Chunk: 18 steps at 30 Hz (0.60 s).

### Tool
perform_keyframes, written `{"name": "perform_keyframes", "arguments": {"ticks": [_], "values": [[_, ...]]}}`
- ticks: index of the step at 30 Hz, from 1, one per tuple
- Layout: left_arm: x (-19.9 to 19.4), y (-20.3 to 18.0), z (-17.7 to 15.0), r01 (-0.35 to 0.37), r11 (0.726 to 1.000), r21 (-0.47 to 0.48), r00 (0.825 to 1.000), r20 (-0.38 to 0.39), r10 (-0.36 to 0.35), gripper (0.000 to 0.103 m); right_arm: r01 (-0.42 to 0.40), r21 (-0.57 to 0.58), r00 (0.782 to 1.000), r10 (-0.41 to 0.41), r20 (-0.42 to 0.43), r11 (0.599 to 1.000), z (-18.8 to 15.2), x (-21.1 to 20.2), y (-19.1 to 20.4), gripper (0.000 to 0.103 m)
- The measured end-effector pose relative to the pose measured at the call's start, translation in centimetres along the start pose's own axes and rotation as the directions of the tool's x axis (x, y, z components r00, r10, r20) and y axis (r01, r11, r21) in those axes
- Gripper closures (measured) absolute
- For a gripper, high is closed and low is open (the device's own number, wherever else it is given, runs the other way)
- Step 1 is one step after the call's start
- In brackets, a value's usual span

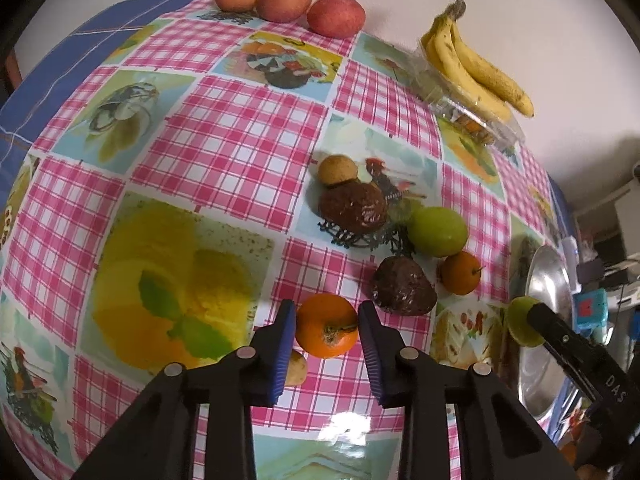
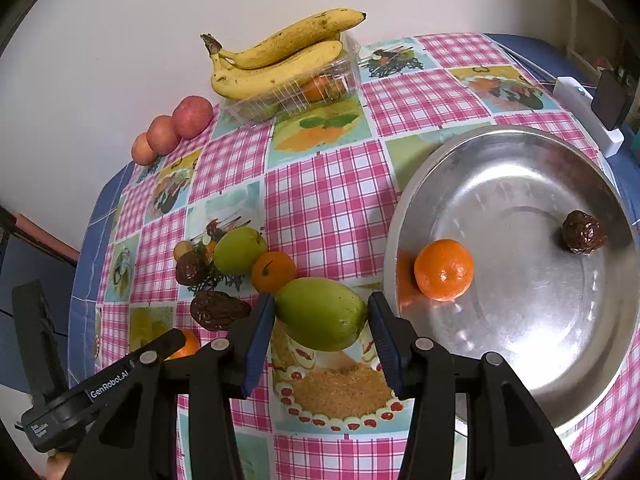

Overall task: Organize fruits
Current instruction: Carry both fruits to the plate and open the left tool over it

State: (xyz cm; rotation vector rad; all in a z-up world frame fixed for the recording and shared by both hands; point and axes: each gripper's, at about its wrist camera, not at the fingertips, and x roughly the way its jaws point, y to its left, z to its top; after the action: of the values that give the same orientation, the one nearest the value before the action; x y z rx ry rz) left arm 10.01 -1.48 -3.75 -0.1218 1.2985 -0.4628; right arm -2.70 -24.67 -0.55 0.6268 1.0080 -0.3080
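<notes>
Three apples (image 2: pixel 172 130), three bananas (image 2: pixel 280 60), four oranges (image 2: pixel 444 270), two green fruits (image 2: pixel 320 314), three dark brown fruits (image 2: pixel 584 232), one steel tray (image 2: pixel 520 152).

Left wrist view: taken from just behind the left gripper (image 1: pixel 327 330), aimed steeply down at the checked tablecloth (image 1: pixel 224 148); table surface seen at close range, wall beyond.

Right wrist view: taken from just behind the right gripper (image 2: pixel 321 314), likewise tilted down, close over the steel tray (image 2: pixel 520 184).

Shared ground: the bananas (image 1: pixel 472 64) (image 2: pixel 280 60), three apples (image 1: pixel 284 0) (image 2: pixel 176 128), the loose fruit cluster (image 1: pixel 400 232) (image 2: pixel 236 264), and each opposite gripper are recorded in both.
</notes>
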Motion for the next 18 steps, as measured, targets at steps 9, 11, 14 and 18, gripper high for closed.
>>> {"name": "perform_keyframes", "arguments": {"ticks": [9, 11, 14, 18], "values": [[-2.9, -1.9, 0.4, 0.049, 0.998, 0.044, 0.993, 0.101, -0.053, 0.069, 0.081, 0.035, 0.994, -0.083, 0.067, 0.996, 1.2, -2.8, -2.6, 0.053], [-3.1, -3.0, 0.3, 0.062, 0.996, 0.069, 0.991, 0.112, -0.07, 0.069, 0.138, 0.047, 0.986, -0.142, 0.088, 0.989, 1.5, -3.8, -4.0, 0.053], [-3.1, -5.2, 0.0, 0.089, 0.989, 0.116, 0.988, 0.117, -0.103, 0.069, 0.214, 0.075, 0.97, -0.221, 0.105, 0.974, 1.7, -5.1, -6.3, 0.053], [-2.9, -8.4, -1.1, 0.117, 0.975, 0.188, 0.983, 0.115, -0.14, 0.069, 0.288, 0.129, 0.945, -0.304, 0.122, 0.949, 1.9, -7.0, -9.8, 0.053]]}}
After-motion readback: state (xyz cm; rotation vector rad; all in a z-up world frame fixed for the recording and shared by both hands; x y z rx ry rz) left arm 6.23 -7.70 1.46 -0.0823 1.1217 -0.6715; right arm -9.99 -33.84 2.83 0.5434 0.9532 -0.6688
